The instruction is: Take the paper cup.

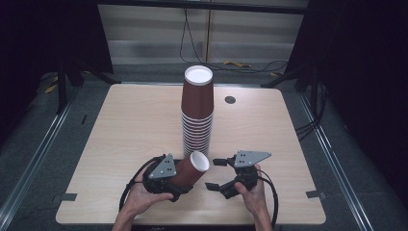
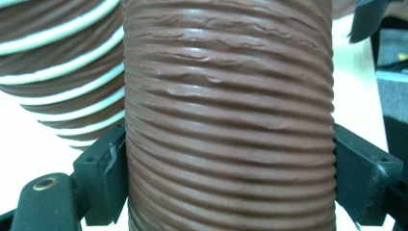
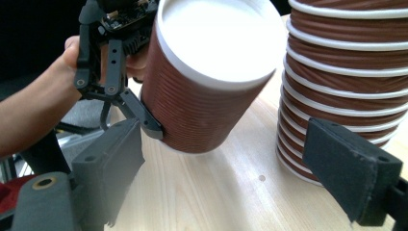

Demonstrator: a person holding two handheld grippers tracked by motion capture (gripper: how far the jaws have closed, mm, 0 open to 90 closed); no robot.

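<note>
Hands: we see both entering from the near table edge in the high view, each w/ a gripper; this keeps the work close to the body, short of the stack.
Left gripper (image 1: 169,179): jaws clamped on the ribbed wall of a single brown paper cup (image 1: 190,169). Left gripper view shows one black pad on either side of the cup (image 2: 228,120), pressed against the ridges. We judge the mid-wall grip is chosen because the ribs give friction and the rim stays free.
Cup position: lifted off the wooden table (image 1: 120,125), tilted, white inside facing up and toward the right gripper. Right gripper view has the cup (image 3: 207,72) just left of the stack, apart from it.
Right gripper (image 1: 220,174): jaws spread wide, nothing between them. Its own view shows the two pads (image 3: 353,166) framing bare tabletop. We read it as standing by, approx. level w/ the cup mouth, ready to take or steady the cup.
Cup stack (image 1: 197,113): tall nested column of matching cups, mid-table, mouth up, beyond both grippers. Rims show as white bands in the right gripper view (image 3: 346,72). Nesting keeps it compact and stable.
Step est.: one cup handled separately from the stack; we cannot tell from this moment whether it is leaving or joining.
Risk: squeezing too hard could dent the thin wall.
</note>
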